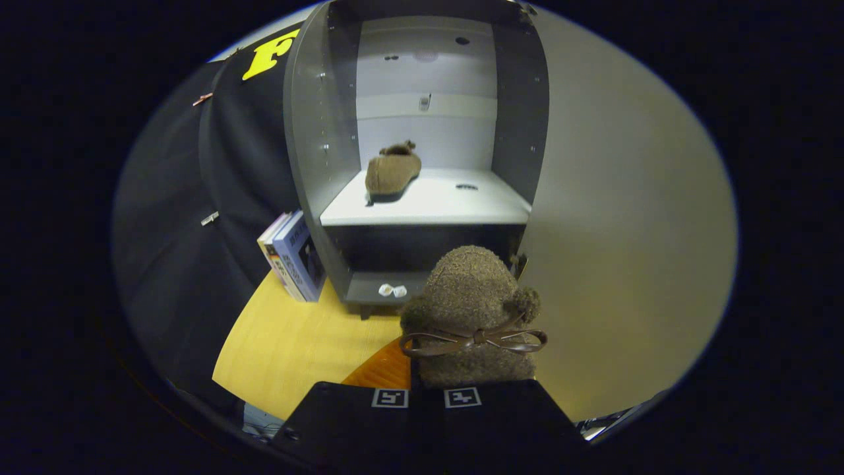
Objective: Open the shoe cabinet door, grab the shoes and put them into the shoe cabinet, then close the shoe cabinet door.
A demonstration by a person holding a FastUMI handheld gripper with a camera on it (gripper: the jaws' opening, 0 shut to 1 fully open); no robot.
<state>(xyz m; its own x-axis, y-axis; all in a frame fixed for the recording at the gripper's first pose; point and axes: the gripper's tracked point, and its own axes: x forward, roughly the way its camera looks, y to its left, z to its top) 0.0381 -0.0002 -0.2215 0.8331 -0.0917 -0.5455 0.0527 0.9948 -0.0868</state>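
brown fuzzy shoe | grey cabinet | yellow wood table

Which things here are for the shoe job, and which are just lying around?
For the job: the fuzzy shoe gripped in the gripper; the other shoe on the shelf; the open shoe cabinet.
Lying about: books beside the cabinet; small white bits on its bottom ledge.

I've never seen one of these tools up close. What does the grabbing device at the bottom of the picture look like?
The gripper shows as two broad, flat-topped blocks side by side, widening toward the camera. Each block carries a small square tag with a blocky maze-like pattern near its front edge. The fingers sit close together. No cables, sleeve or hand can be seen here.
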